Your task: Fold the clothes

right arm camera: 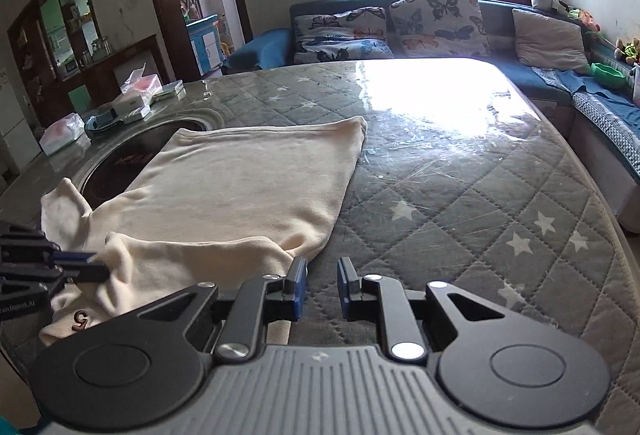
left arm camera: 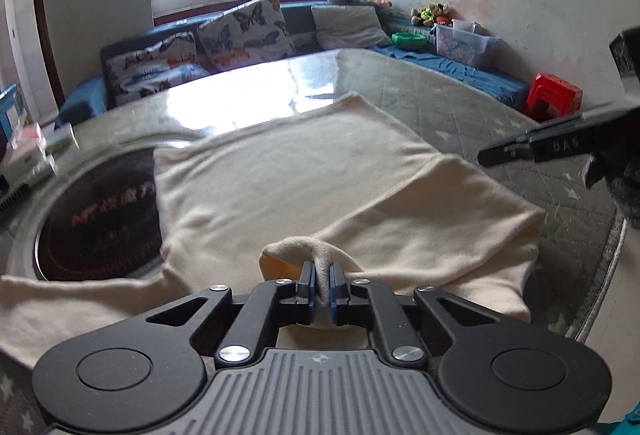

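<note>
A cream garment (left arm camera: 304,171) lies spread on the quilted table, with its near part bunched and folded. My left gripper (left arm camera: 322,275) is shut on a raised pinch of this cloth at the near edge. In the right wrist view the left gripper (right arm camera: 80,267) comes in from the left and holds the same garment (right arm camera: 240,187) near a small brown "5" mark. My right gripper (right arm camera: 322,271) hovers low over the table cover just right of the garment's near corner. Its jaws stand a little apart with nothing between them. The right gripper (left arm camera: 520,151) also shows at the right edge of the left wrist view.
The table (right arm camera: 460,203) has a grey star-quilted cover under glossy plastic. A dark round inset (right arm camera: 132,159) lies partly under the garment on the left. Boxes and packets (right arm camera: 132,99) crowd the far left corner. A blue sofa with cushions (right arm camera: 436,19) and a red stool (left arm camera: 554,95) stand beyond.
</note>
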Tool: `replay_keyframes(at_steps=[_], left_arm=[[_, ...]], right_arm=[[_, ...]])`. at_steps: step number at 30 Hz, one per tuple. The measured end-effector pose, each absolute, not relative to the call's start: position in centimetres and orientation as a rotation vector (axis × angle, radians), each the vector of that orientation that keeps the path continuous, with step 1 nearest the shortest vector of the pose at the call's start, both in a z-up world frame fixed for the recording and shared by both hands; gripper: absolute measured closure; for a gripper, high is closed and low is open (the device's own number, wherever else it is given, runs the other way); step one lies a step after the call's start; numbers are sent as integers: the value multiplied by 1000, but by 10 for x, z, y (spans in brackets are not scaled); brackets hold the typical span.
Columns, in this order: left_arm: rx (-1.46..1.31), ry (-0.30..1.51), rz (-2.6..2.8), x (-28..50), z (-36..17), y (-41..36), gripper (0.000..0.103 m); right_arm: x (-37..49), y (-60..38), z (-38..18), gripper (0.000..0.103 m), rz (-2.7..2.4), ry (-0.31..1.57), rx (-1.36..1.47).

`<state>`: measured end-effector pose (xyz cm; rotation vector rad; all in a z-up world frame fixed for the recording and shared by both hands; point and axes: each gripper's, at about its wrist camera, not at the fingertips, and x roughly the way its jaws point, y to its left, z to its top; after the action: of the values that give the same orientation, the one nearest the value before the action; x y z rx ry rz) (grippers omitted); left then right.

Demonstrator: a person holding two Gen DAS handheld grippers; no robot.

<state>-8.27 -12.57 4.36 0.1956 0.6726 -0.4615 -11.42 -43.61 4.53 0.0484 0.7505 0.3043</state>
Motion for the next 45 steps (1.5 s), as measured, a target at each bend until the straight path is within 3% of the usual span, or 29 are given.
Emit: replay_keyframes(at_steps=[8,25,33,45], left_arm=[[190,526,-459,-98,94,-111,96],[287,701,-349,-97,47,-93,90],[216,661,-401,-99,53,-95,90],[248,698,-413,-88,23,-94,90]], right_arm=[[-119,-435,46,82,320,731,42],[-109,-387,35,82,403,720,-75],[-114,-376,43,82,420,694,-116],[-109,-362,33,82,399,723,-193]])
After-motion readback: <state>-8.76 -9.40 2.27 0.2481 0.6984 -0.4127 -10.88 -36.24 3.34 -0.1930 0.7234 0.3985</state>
